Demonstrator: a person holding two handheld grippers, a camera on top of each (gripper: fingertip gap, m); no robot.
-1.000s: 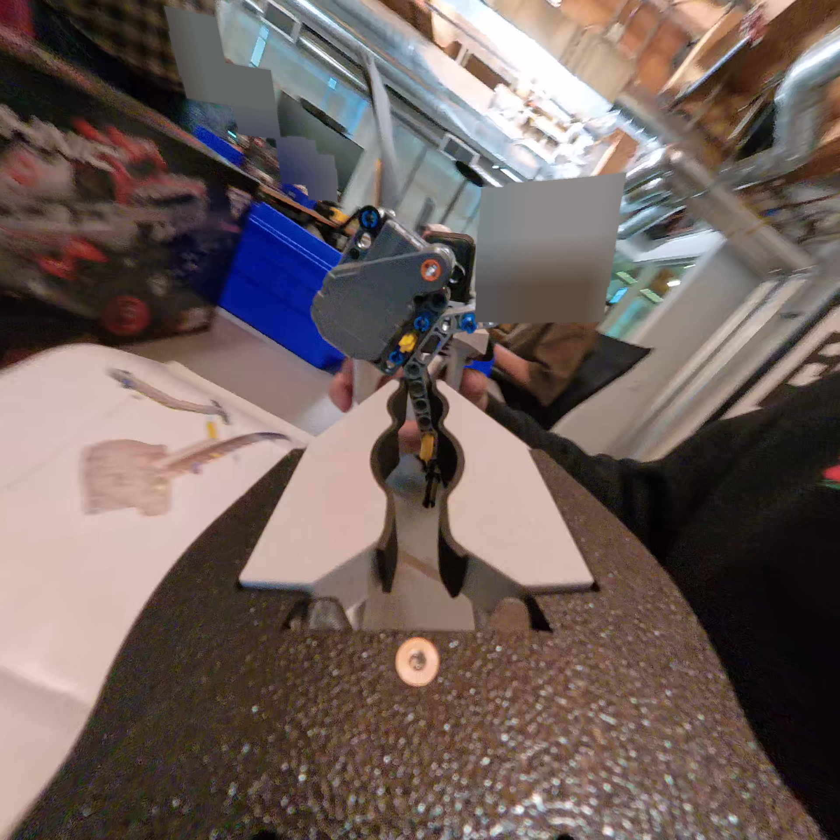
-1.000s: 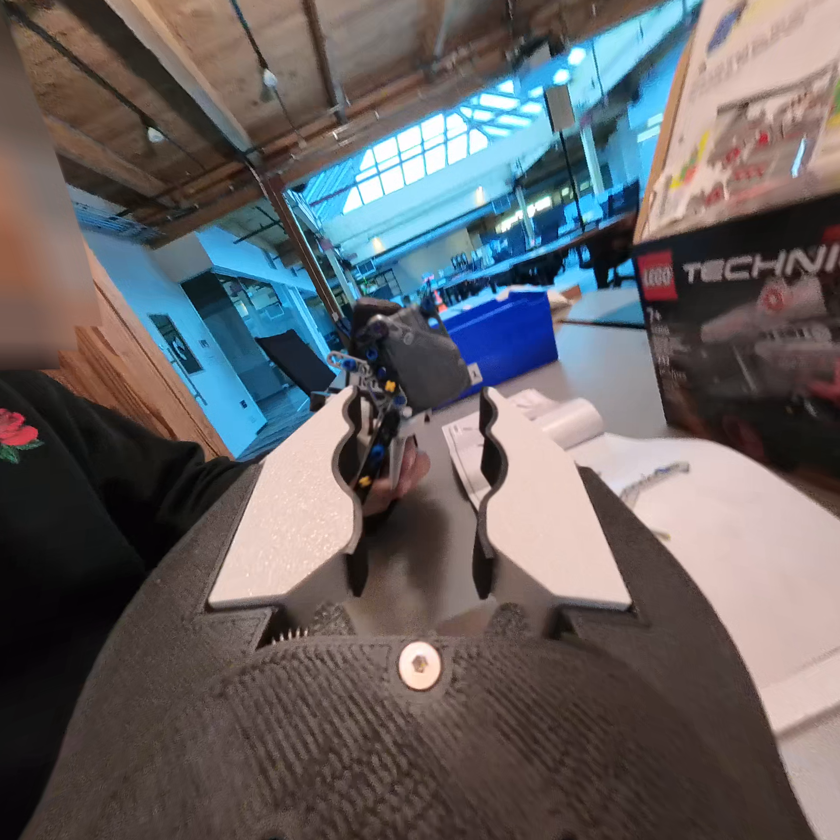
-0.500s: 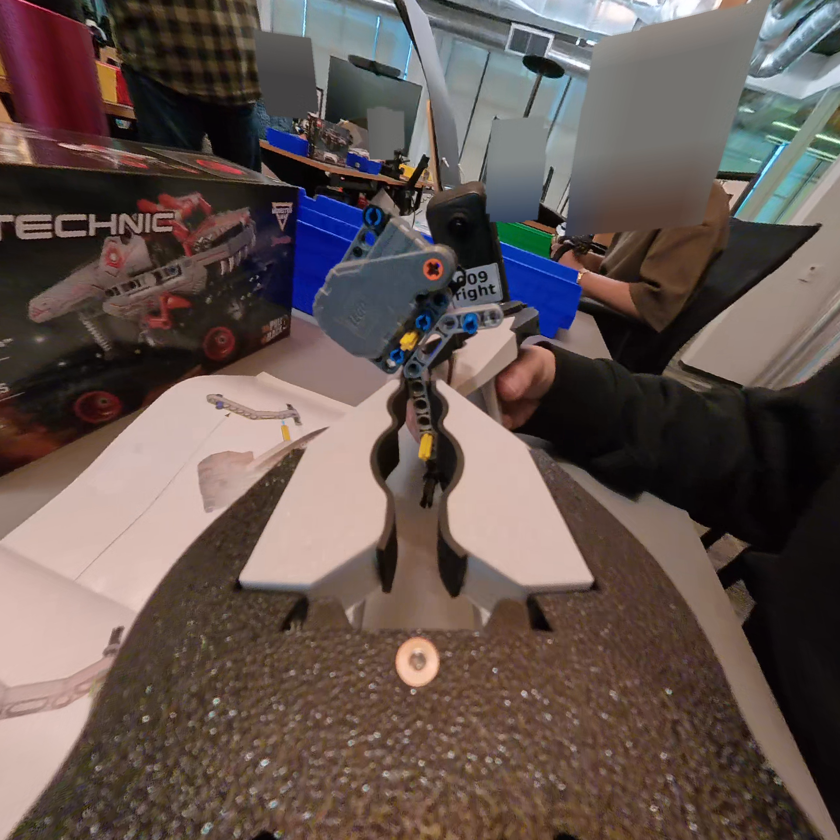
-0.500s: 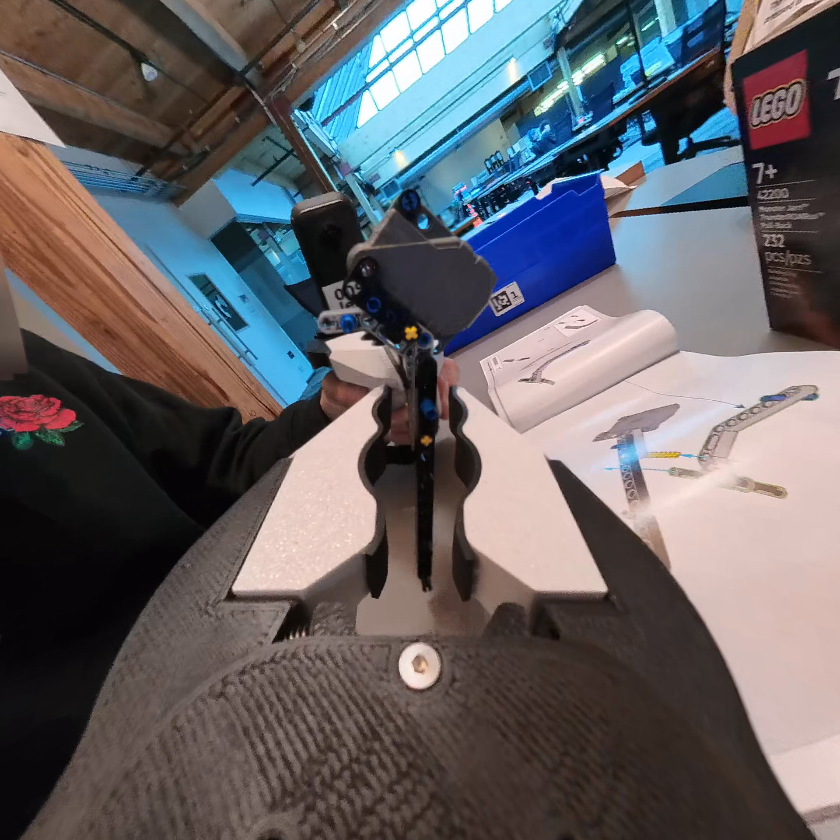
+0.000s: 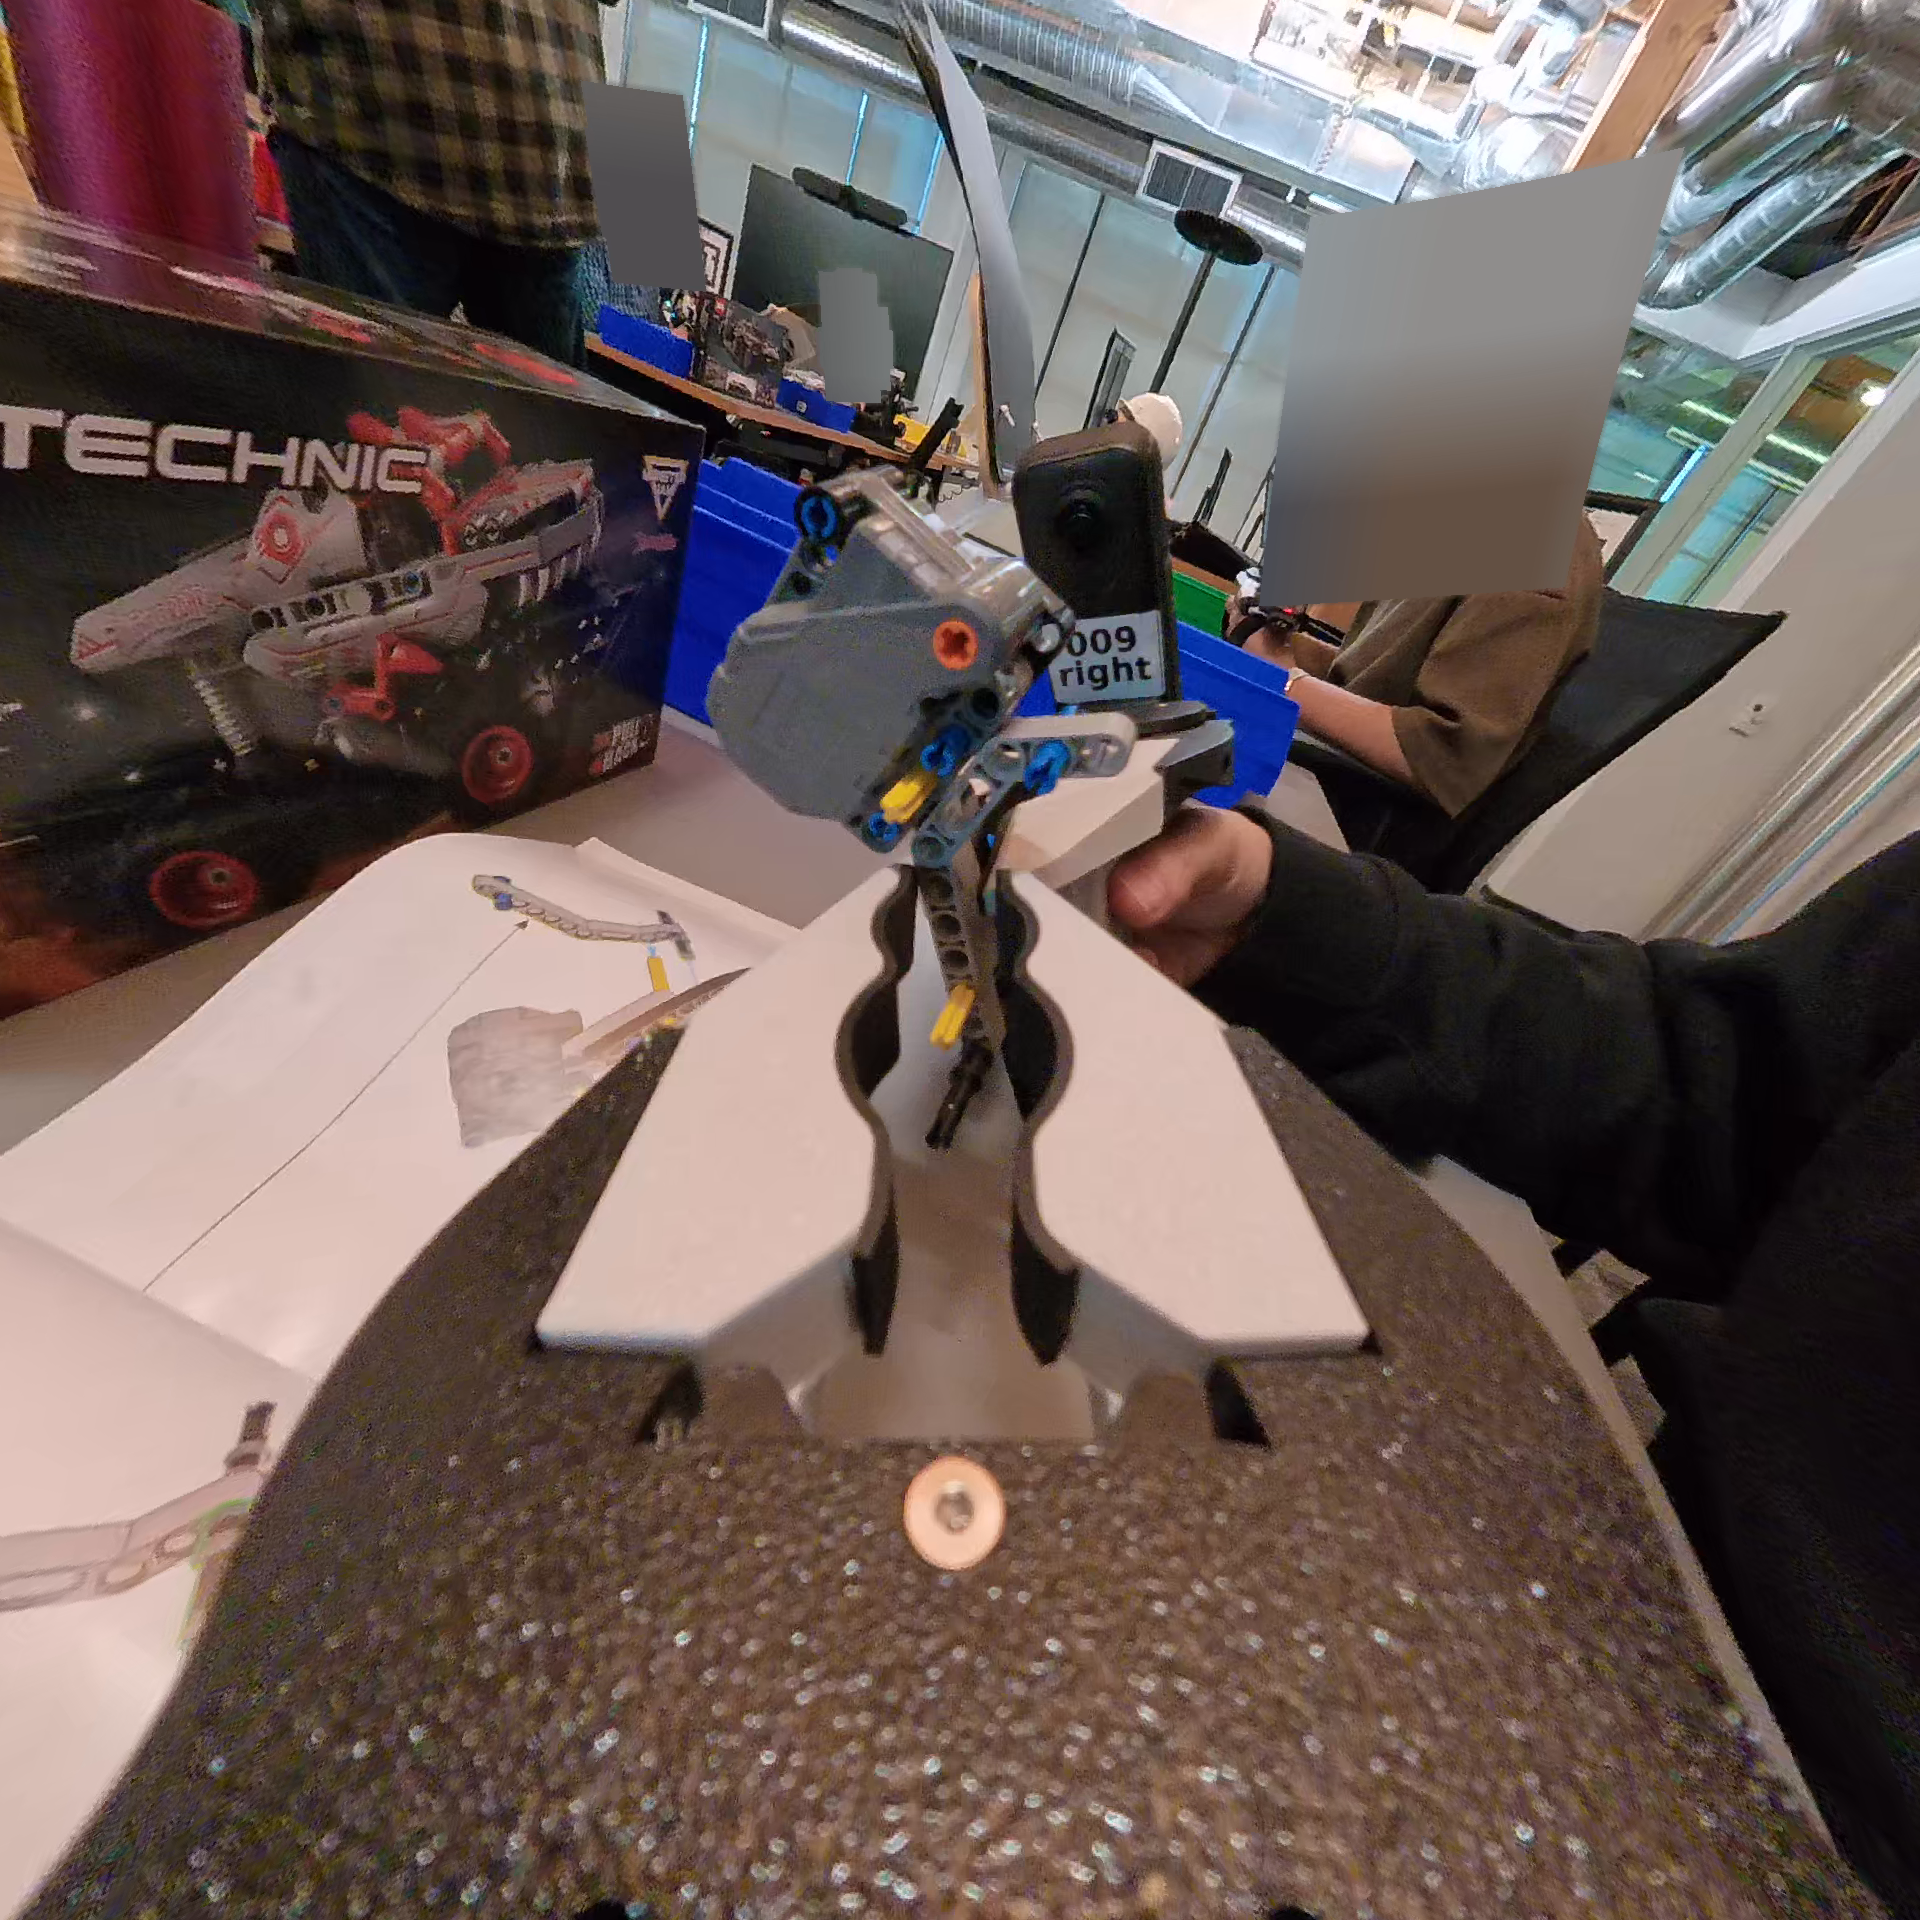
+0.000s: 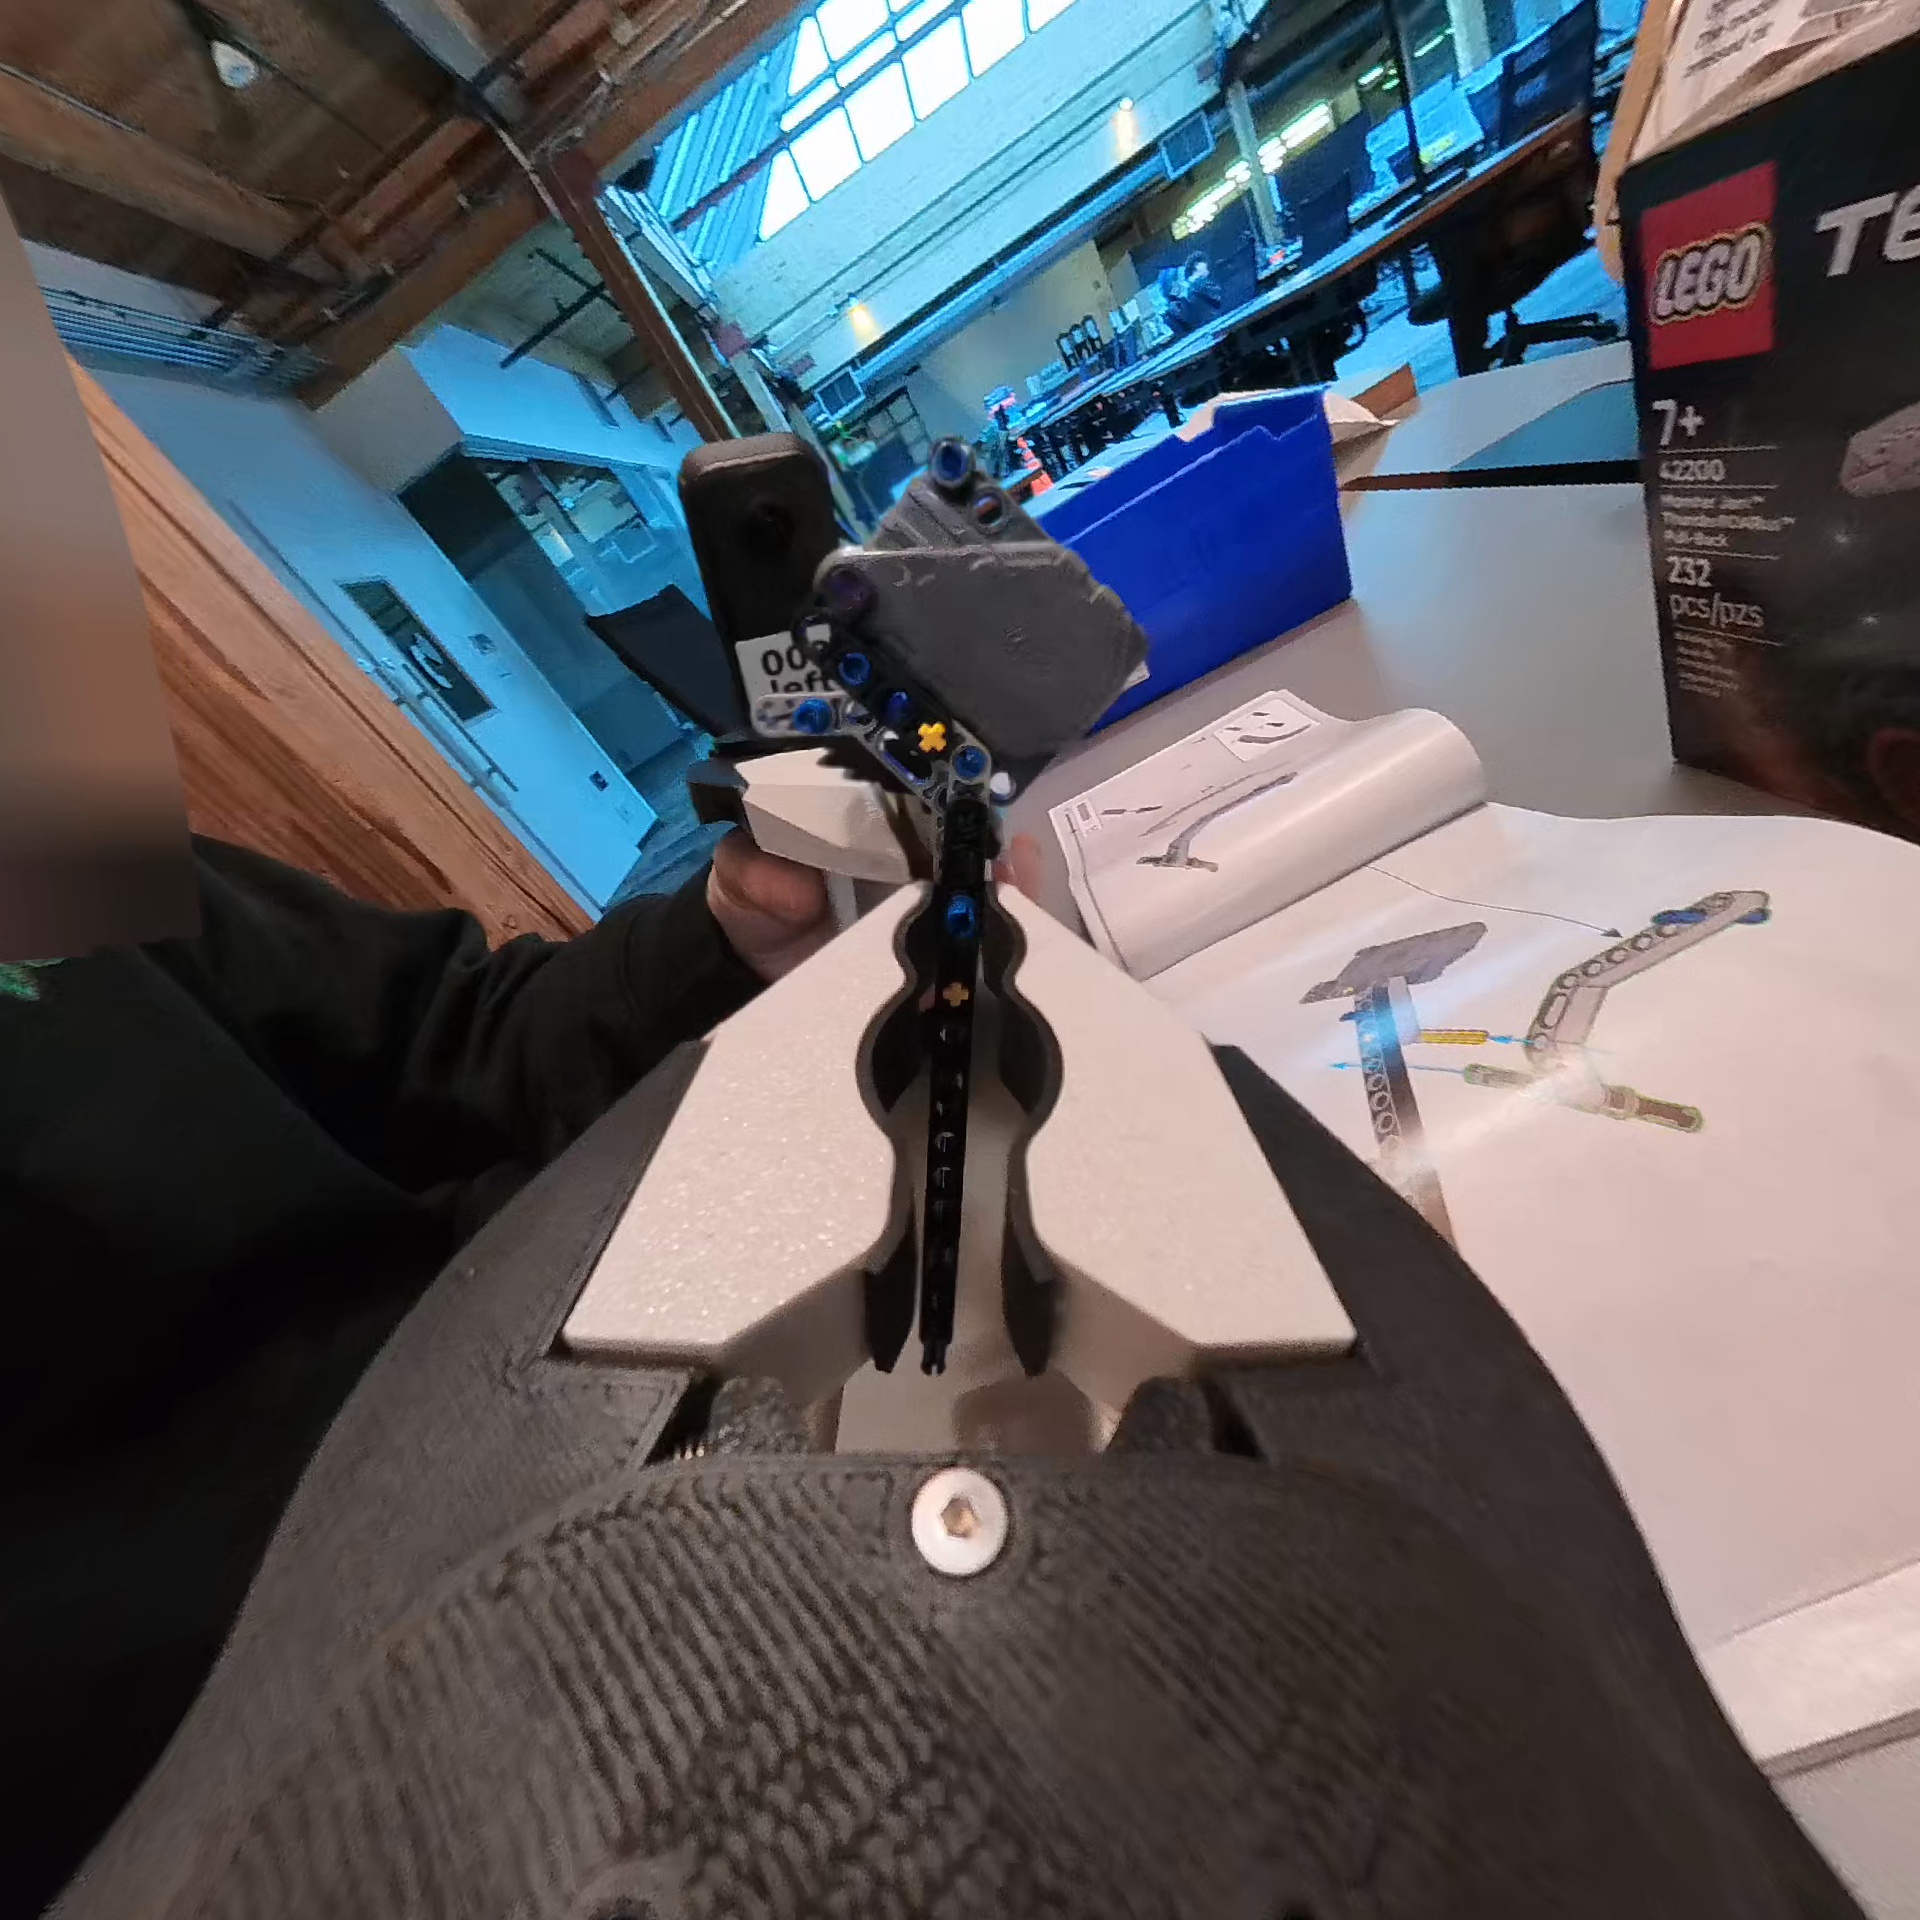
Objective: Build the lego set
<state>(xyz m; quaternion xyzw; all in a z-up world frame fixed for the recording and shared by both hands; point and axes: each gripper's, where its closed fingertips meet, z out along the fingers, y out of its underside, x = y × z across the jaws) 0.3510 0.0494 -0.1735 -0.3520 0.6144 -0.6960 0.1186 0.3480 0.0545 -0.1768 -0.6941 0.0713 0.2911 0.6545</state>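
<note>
Both grippers grasp one assembly, held in the air above the desk [image 6: 1475,582].

1. Confirm the grip. The left gripper [image 5: 951,966] has its fingers [image 5: 769,1122] clenched on the grey beam that hangs below the grey motor block [image 5: 862,675]. The right gripper [image 6: 951,997] has its fingers [image 6: 1153,1132] clenched on the long black beam [image 6: 943,1164], which runs down between them almost to their roots.

2. Note the layout. The motor block stands above both pairs of fingertips, tilted, joined to the beams by blue pins and a yellow axle [image 5: 902,792]. A second yellow piece [image 5: 948,1013] sits lower on the grey beam, inside the left fingers.

3. Consult the instruction sheet [image 6: 1558,1091] lying open on the desk below the grippers; the set's box [image 5: 312,623] stands behind it.

4. The step in hand appears to be aligning or pressing the two beams together. Keep the two grippers square to each other, so that force runs along the pins and not across them. Press slowly; a twisted beam is likely to slip in the fingers.
</note>
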